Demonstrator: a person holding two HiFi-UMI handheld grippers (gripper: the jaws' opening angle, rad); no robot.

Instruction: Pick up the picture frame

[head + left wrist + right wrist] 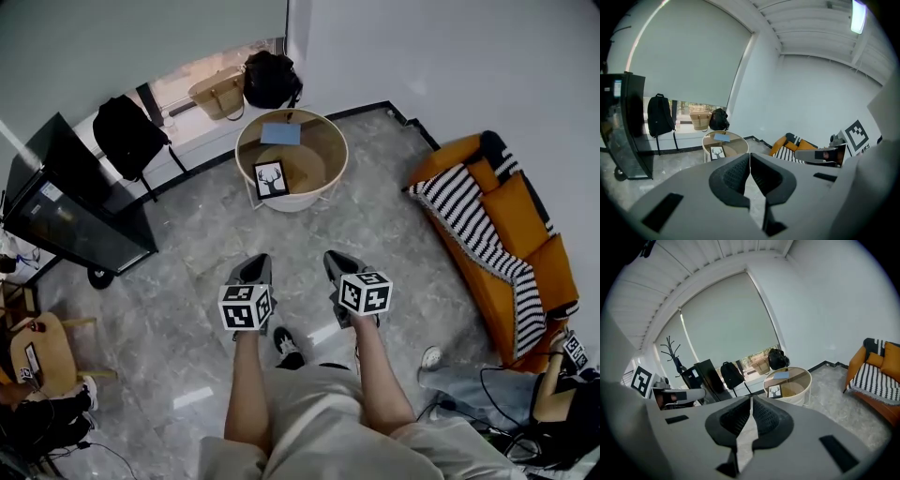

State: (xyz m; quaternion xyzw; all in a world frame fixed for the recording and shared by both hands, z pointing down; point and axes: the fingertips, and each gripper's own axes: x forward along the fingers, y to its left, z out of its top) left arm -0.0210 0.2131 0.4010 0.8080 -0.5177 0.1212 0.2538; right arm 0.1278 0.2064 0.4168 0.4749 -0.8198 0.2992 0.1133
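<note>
The frame (271, 178) is sitting on the round table (334, 141) in the upper middle of the head view, at the table's lower-left rim, the edge nearest the person. It is lying well apart from both grippers. It is straight up the picture from the left gripper (254, 268) and up and to the left of the right gripper (338, 264), so I am judging the left one the nearer. Both are pointing toward the table with jaws pressed together and nothing between them (each gripper view is showing the pads meeting). The frame is looking nearly square, so no long axis is showing, and it seems to be standing propped with its deer print facing the person. Bare floor (281, 239) is lying open between grippers and table. The cabinet (80, 216) at left and the sofa (511, 225) at right are standing well clear. A blue sheet (280, 134) is lying just beyond the frame.
</note>
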